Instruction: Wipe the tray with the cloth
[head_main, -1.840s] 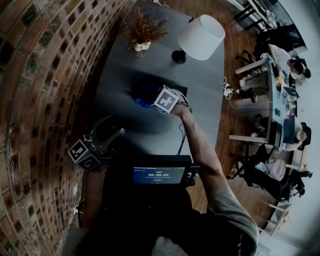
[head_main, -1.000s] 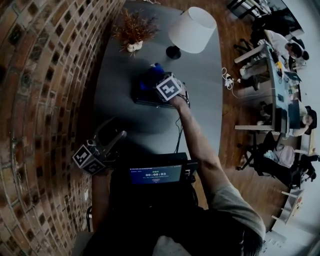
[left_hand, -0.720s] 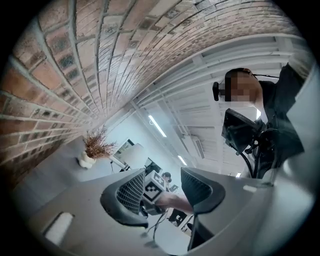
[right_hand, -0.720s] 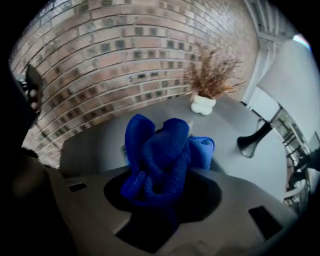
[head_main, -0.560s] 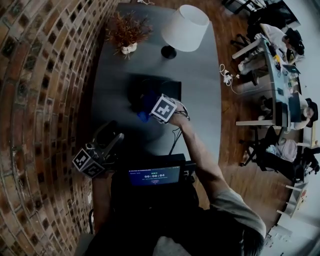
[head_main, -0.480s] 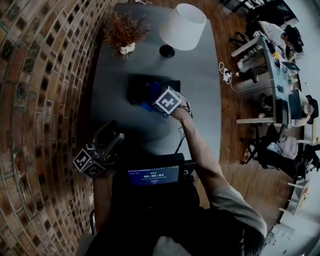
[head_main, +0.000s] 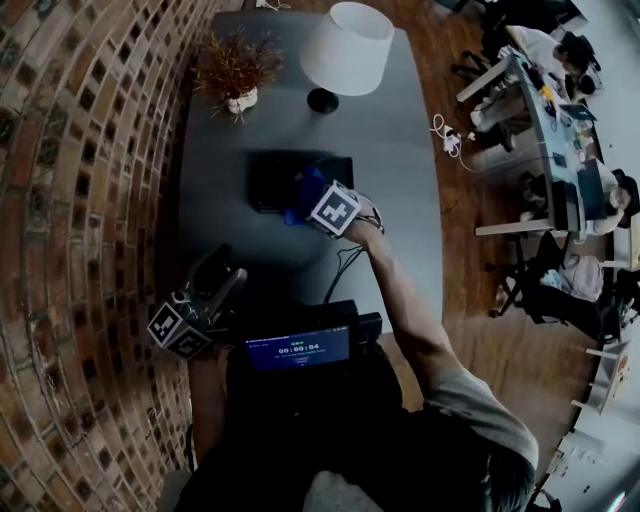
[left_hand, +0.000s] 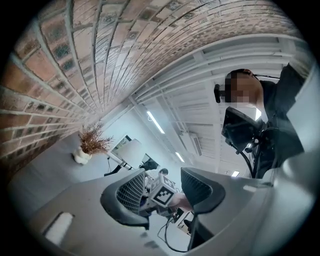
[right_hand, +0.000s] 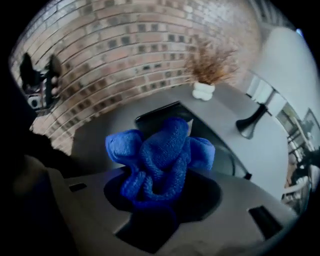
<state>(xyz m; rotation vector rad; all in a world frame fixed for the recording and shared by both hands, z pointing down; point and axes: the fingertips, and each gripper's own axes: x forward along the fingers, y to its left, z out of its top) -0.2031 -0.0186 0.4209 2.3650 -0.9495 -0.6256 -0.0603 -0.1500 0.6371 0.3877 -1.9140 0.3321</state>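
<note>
Two grippers show in the head view. The black tray (head_main: 270, 180) lies flat on the grey table (head_main: 400, 200), at 6 o'clock from the potted plant (head_main: 232, 72). The blue cloth (head_main: 303, 195), bunched up, sits at the tray's 4 o'clock corner under the right gripper (head_main: 318, 205). The left gripper (head_main: 205, 300) hangs at 8 o'clock from the tray, well apart from it, by the brick wall (head_main: 90, 200). A second ago the cloth was at the tray's 12 o'clock edge; the left gripper has not moved.

In the left gripper view, the left gripper (left_hand: 164, 192) has its jaws a little apart, with nothing between them.

In the right gripper view, the right gripper (right_hand: 162, 197) pinches the cloth (right_hand: 160, 147), a crumpled, fluffy wad. The tray (right_hand: 152, 115) shows dark beyond it at 12 o'clock.
</note>
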